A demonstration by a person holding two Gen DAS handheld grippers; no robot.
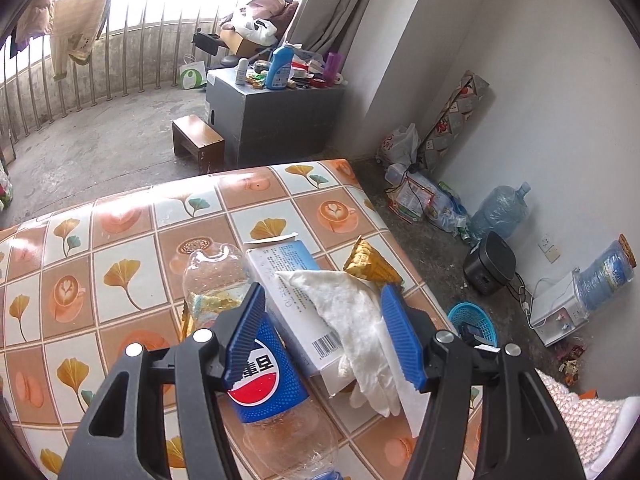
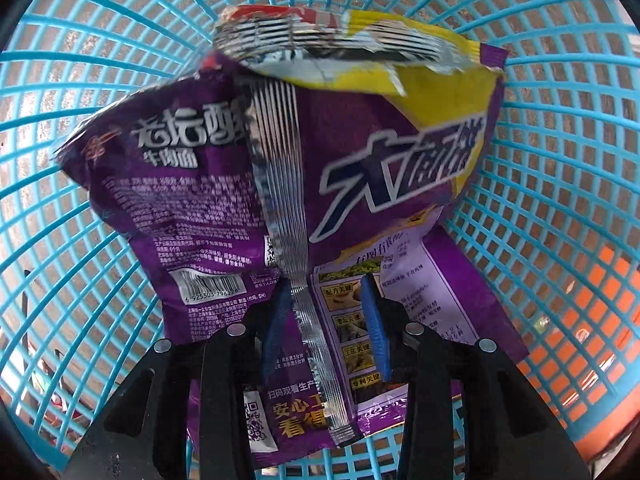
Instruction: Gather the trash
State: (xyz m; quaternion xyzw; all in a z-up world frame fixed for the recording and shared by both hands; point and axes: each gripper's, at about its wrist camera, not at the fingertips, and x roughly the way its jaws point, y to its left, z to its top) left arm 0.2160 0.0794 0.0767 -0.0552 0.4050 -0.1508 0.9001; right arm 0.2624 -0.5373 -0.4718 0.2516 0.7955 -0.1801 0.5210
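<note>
Though deep inside basket (image 2: 560,160), right claw (image 2: 326,282) clear of mesh walls

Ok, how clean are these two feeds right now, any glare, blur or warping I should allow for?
Left wrist view: sharp; daylight behind the railing is blown out white, the tablecloth carries soft sheen, and the fisheye bows straight edges. Right wrist view: evenly lit, but the purple noodle wrapper is smeared by motion at its top edge and big lettering; the blue basket ribs stay fairly crisp, though curved.
</note>
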